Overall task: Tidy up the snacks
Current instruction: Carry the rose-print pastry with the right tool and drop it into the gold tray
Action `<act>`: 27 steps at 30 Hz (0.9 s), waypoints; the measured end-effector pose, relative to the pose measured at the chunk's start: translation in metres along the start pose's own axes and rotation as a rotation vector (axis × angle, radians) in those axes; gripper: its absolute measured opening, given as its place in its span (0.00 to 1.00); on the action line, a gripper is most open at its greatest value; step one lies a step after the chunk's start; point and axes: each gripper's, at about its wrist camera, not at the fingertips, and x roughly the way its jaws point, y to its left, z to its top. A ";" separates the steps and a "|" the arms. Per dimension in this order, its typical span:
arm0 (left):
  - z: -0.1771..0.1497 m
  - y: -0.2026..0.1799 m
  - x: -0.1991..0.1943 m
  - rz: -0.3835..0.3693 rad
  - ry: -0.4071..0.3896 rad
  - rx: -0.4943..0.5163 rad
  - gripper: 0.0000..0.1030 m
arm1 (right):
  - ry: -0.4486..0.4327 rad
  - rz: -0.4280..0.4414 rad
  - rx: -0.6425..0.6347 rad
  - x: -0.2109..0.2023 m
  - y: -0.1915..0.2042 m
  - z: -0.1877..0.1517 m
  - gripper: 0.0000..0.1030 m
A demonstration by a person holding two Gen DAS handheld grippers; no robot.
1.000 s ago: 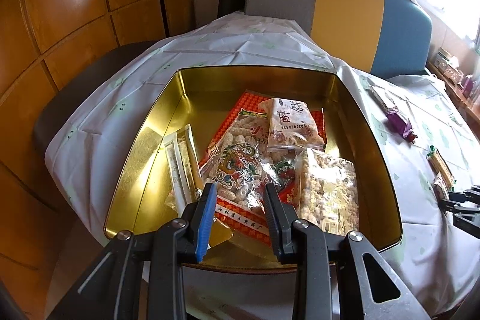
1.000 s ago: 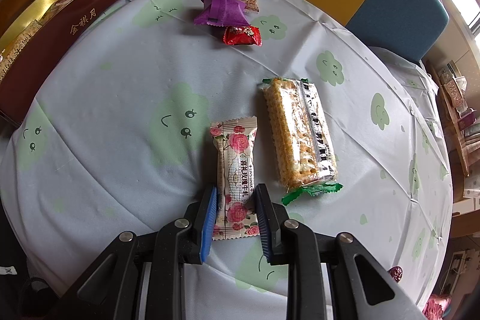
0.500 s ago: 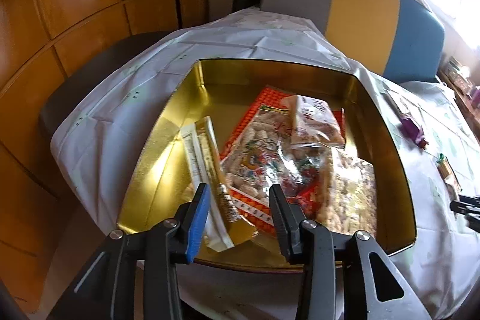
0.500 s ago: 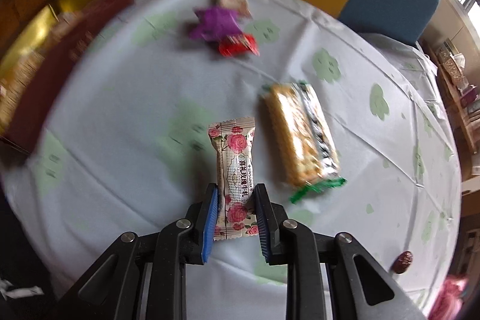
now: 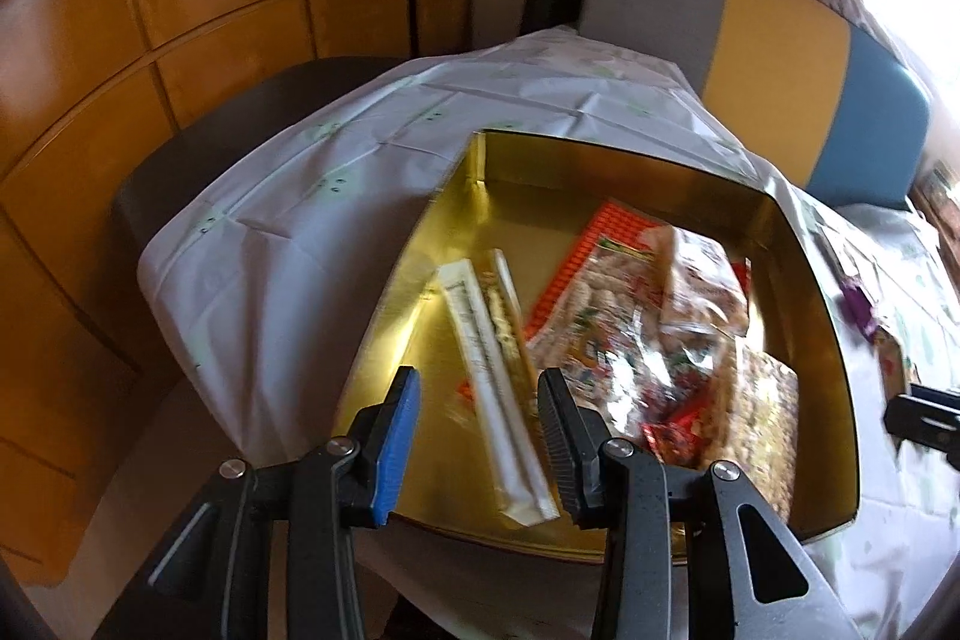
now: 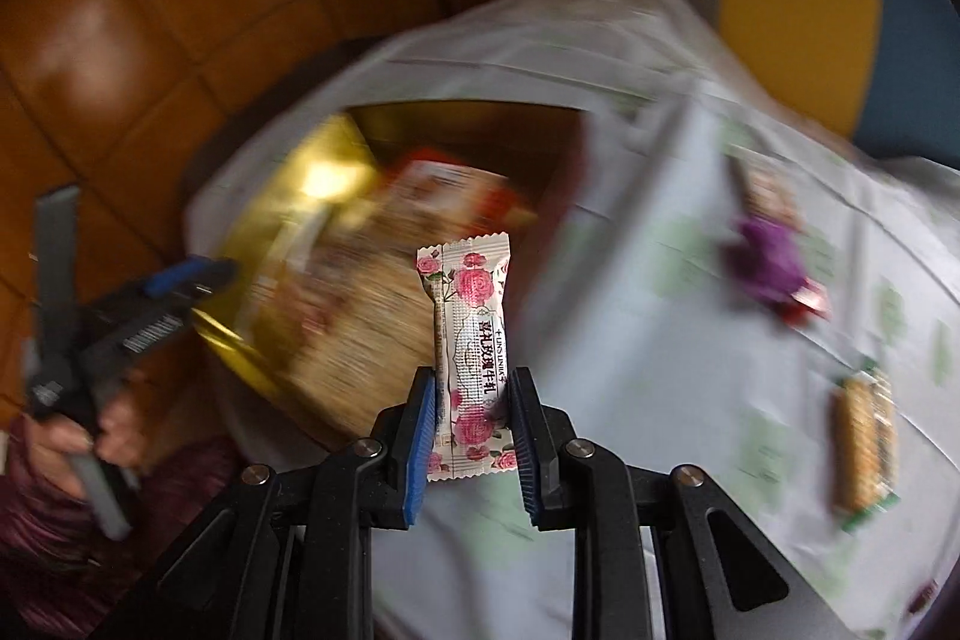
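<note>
R gripper (image 6: 471, 436): fingers clamped on rose-print candy pack (image 6: 470, 358), held upright, clear of the surface, w/ gold tin (image 6: 282, 244) blurred behind. L gripper (image 5: 477, 439): fingers apart, nothing between, over near edge of tin (image 5: 600, 160); long wafer stick pack (image 5: 495, 370) and nut bags inside. Purple candy (image 6: 765, 262) on cloth.

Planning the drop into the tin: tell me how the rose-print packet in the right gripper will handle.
The rose-print packet stands straight above the right gripper, so probably fairly stiff. Small, so likely light. Its glossy wrapper may slip if the grip loosens.
</note>
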 end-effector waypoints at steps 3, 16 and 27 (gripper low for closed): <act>0.003 0.013 0.001 0.018 -0.003 -0.040 0.40 | 0.003 0.056 -0.014 0.016 0.025 0.014 0.25; -0.001 0.019 0.006 0.019 -0.005 -0.028 0.40 | 0.095 0.083 -0.063 0.085 0.077 0.022 0.33; -0.006 -0.002 0.001 -0.004 -0.009 0.036 0.40 | -0.019 0.001 -0.029 0.040 0.041 0.008 0.33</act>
